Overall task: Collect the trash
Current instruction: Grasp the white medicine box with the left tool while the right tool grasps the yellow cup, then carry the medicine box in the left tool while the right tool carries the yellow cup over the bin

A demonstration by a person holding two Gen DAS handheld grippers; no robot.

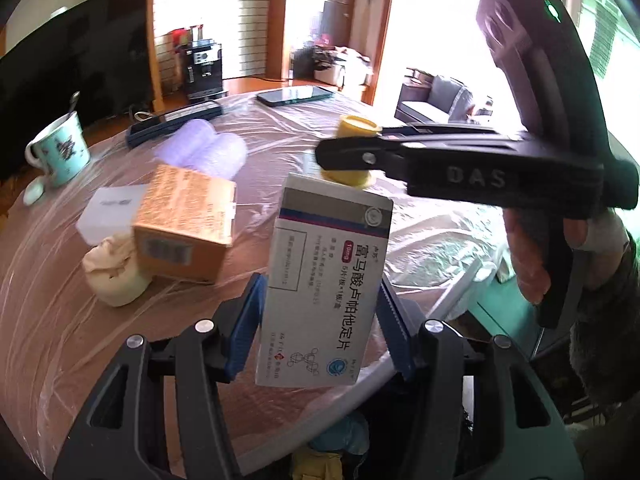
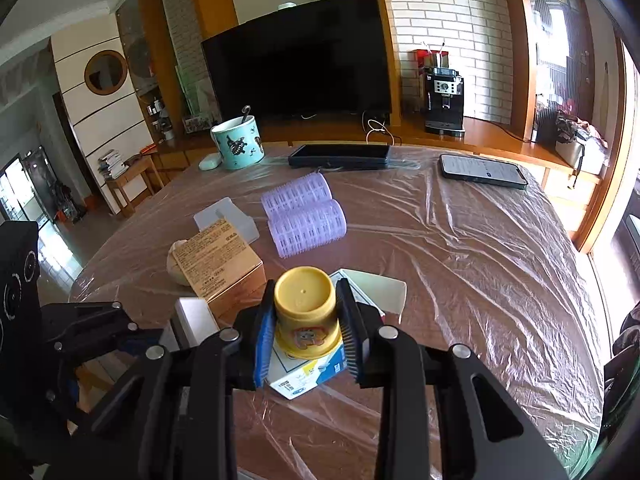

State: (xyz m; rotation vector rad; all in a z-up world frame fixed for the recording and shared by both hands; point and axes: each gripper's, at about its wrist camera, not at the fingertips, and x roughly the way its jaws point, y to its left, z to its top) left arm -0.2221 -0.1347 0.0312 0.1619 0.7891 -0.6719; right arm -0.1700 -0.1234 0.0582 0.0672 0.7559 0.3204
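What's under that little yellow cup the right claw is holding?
Below the inverted yellow cup, gripped by the right gripper, lies a white-and-blue box on the plastic-covered table. The cup's inside is hidden.

Rollers (image 2: 304, 214) behind carton (image 2: 218, 264) (touching neither).

The plastic-covered round worktop (image 2: 480, 260) carries a mug (image 2: 238, 142), phone (image 2: 482, 171), two lilac rollers (image 2: 304, 216), gold box (image 2: 220, 264) and dark case (image 2: 339, 156).
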